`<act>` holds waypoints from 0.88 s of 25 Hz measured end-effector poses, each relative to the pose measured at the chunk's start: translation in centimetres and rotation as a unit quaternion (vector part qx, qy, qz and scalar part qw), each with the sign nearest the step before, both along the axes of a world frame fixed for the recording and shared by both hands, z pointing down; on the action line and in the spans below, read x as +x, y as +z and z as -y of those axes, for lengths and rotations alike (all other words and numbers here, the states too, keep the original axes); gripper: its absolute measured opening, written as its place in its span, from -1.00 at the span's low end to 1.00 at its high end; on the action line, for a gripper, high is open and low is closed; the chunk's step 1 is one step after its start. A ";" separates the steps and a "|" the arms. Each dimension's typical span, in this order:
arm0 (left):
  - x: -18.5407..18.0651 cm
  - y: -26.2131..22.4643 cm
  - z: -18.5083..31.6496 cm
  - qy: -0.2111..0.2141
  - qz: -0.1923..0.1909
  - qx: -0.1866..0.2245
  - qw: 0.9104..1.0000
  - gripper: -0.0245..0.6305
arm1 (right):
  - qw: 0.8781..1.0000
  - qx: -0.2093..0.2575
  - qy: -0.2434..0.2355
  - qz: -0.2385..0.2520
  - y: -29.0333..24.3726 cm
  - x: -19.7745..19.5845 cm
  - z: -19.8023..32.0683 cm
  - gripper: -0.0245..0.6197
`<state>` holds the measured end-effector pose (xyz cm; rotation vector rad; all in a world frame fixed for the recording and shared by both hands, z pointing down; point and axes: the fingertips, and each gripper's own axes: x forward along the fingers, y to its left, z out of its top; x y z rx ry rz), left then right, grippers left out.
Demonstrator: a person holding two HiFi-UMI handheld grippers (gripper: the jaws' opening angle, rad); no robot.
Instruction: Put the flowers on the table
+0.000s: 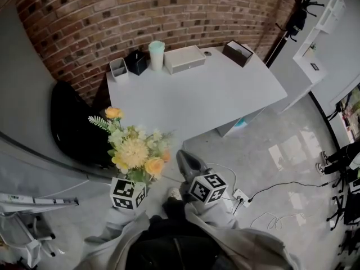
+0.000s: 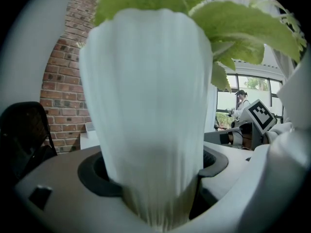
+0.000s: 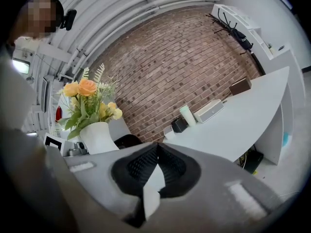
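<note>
- Left tongs (image 2: 154, 205) are clamped round the base of a white ribbed vase (image 2: 150, 106), which stands upright and fills the left gripper view.
- The flowers (image 1: 132, 148), yellow and orange with green sprigs, sit in that vase, up in the air over the floor and short of the tabletop's near left corner.
- Right tongs (image 3: 155, 164) are pressed together with nothing between them, held just beside the bouquet.
- The white tabletop (image 1: 214, 94) is bare across its middle and front, with everything on it lined along the back edge by the wall.
- Along that back edge, from the left: a pale organiser (image 1: 118, 69), a black holder (image 1: 135, 62), a mint cup (image 1: 156, 55), a grey box (image 1: 184, 59), then a brown tray (image 1: 238, 53) at the far right corner.
- A red brick wall (image 1: 140, 16) runs behind the desk.
- A black chair (image 1: 70, 122) sits off the tabletop's left end, close behind the blooms.
- The floor (image 1: 281, 167) is grey and glossy and catches window light.
- A power strip (image 1: 241, 197) lies on it near the person's feet, and a dark cable (image 1: 281, 187) trails away to the right.
- White shelving (image 1: 326, 10) stands at the far right of the room.
- Another person (image 2: 241, 103) stands by bright windows in the background.
</note>
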<state>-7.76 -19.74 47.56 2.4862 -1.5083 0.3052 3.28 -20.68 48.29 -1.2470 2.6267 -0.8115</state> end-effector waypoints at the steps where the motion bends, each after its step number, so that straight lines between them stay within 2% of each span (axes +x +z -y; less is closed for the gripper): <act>1: 0.2 0.0 0.8 0.000 -0.002 0.000 1.000 0.39 | 1.000 0.000 -0.001 -0.001 0.0 0.1 0.8 -0.93; 10: 2.1 1.2 6.9 0.001 -0.011 0.000 1.000 0.39 | 1.000 0.011 -0.028 -0.002 0.4 0.9 6.6 -0.93; 16: 3.1 1.2 9.6 0.012 -0.007 -0.005 1.000 0.39 | 1.000 -0.001 -0.015 -0.001 1.3 1.5 9.0 -0.92; 22: 3.9 0.1 12.8 0.031 0.001 0.000 1.000 0.39 | 1.000 0.014 -0.004 -0.012 0.2 2.0 11.5 -0.93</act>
